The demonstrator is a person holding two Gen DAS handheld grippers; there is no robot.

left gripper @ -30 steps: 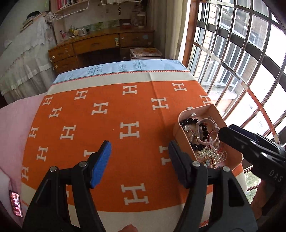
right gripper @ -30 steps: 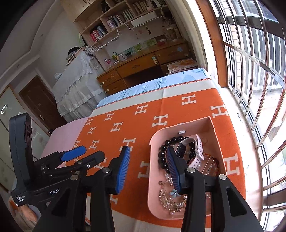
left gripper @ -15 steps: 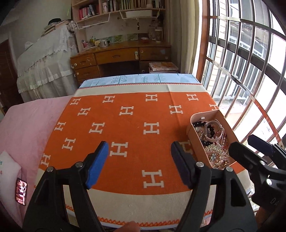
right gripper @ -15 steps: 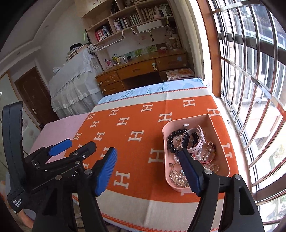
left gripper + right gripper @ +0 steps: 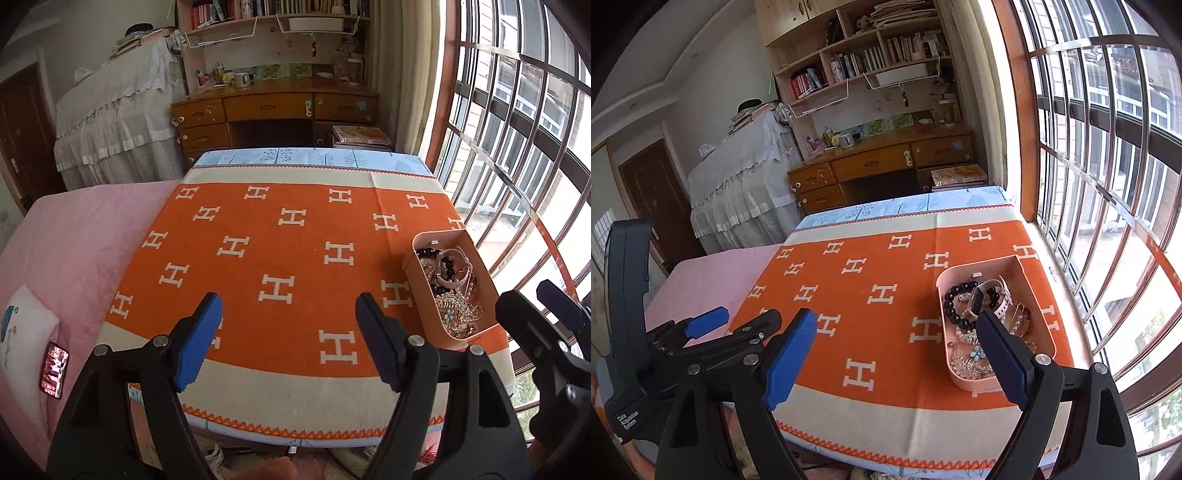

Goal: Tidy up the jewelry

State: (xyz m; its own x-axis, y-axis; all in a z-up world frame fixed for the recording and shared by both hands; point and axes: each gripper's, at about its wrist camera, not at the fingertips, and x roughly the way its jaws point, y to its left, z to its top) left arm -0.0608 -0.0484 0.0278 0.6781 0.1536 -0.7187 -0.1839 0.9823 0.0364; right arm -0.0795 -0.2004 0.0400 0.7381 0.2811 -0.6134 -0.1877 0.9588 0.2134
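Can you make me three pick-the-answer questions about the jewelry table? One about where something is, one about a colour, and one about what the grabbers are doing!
1. Where is the pink tray?
A. beside the window
B. on the wooden desk
C. on the floor

2. What colour is the bead bracelet in the tray?
A. black
B. green
C. yellow

3. What is the right hand-held gripper holding?
A. a watch
B. nothing
C. a book

Answers: 1 A, the tray sits at the blanket's window-side edge. 2 A, the round beads are black. 3 B, its jaws are opening with nothing between them.
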